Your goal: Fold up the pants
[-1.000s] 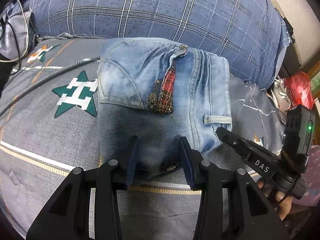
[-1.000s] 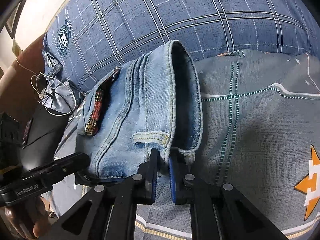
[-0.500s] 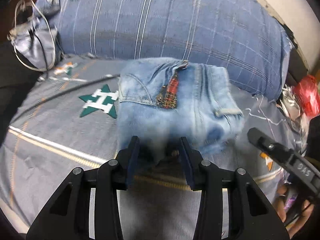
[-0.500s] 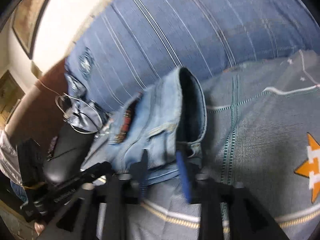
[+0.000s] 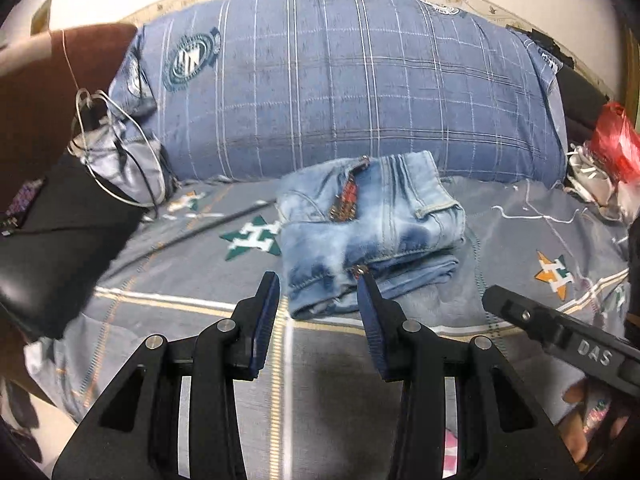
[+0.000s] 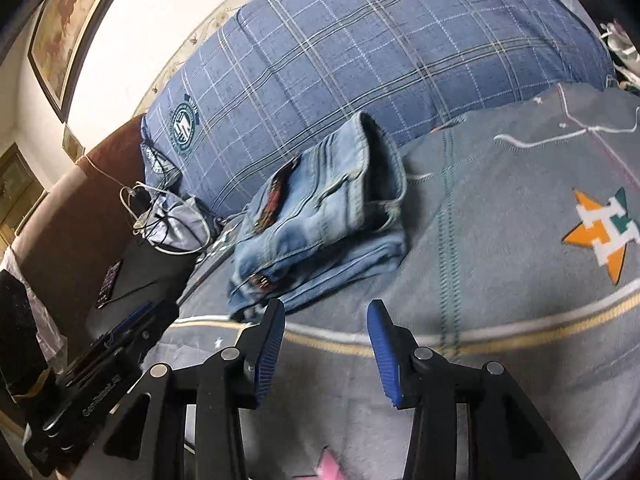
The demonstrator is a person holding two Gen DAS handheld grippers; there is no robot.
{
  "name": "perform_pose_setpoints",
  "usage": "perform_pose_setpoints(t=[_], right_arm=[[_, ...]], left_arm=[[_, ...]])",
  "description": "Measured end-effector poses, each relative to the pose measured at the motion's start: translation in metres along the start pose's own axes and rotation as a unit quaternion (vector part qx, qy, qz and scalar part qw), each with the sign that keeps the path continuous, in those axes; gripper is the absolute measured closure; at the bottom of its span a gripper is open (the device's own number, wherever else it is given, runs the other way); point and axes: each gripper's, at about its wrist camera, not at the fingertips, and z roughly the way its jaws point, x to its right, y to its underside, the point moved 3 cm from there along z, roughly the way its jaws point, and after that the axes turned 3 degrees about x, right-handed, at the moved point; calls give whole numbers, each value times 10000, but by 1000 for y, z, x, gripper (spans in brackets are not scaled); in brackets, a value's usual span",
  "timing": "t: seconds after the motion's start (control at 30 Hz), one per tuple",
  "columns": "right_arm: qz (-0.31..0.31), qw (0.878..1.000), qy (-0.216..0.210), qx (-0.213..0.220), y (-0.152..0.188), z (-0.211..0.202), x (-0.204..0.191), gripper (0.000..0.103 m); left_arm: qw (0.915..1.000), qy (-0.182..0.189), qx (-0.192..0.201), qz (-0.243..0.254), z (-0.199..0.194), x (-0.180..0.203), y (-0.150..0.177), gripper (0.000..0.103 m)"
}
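The light-blue jeans (image 5: 372, 232) lie folded into a compact stack on the grey bedspread (image 5: 520, 240), waistband toward the pillow. My left gripper (image 5: 318, 280) is open just in front of the stack's near edge, with nothing pinched between its blue pads. In the right wrist view the jeans (image 6: 320, 216) lie ahead and to the left. My right gripper (image 6: 326, 308) hovers short of them over bare bedspread; its jaws are opening and hold nothing. Each gripper shows in the other's view: the right gripper (image 5: 560, 336) low on the right, the left gripper (image 6: 120, 340) low on the left.
A large blue plaid pillow (image 5: 340, 80) lies right behind the jeans. A black bag (image 5: 60, 232) and tangled cables (image 5: 112, 152) sit at the left by the brown headboard. A red plastic bag (image 5: 612, 136) lies at the far right. A framed picture (image 6: 68, 28) hangs on the wall.
My right gripper let go of the jeans' waistband and opened. Both grippers drew back from the folded jeans and tilted up, so the whole pillow and wall came into view.
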Motion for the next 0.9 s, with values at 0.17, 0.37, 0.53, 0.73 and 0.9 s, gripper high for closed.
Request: perform_pose_setpoints(t=[0.17, 0.37, 0.53, 0.73, 0.9], right_arm=[[-41, 9998, 144, -109, -6, -2, -19, 62], [-322, 9984, 385, 271, -50, -6, -43, 62], [-675, 9921, 732, 762, -81, -8, -60, 62], [-874, 9911, 235, 978, -61, -1, -55, 61], [-825, 9945, 102, 632, -45, 7, -42, 59]], left_arm=[[9993, 116, -130, -338, -3, -13, -4, 63], [9988, 58, -184, -442, -4, -19, -8, 63], [9991, -168, -164, -351, -1, -23, -9, 63], [9984, -535, -47, -160, 2, -23, -8, 63], [9970, -737, -218, -30, 10, -20, -10, 63]])
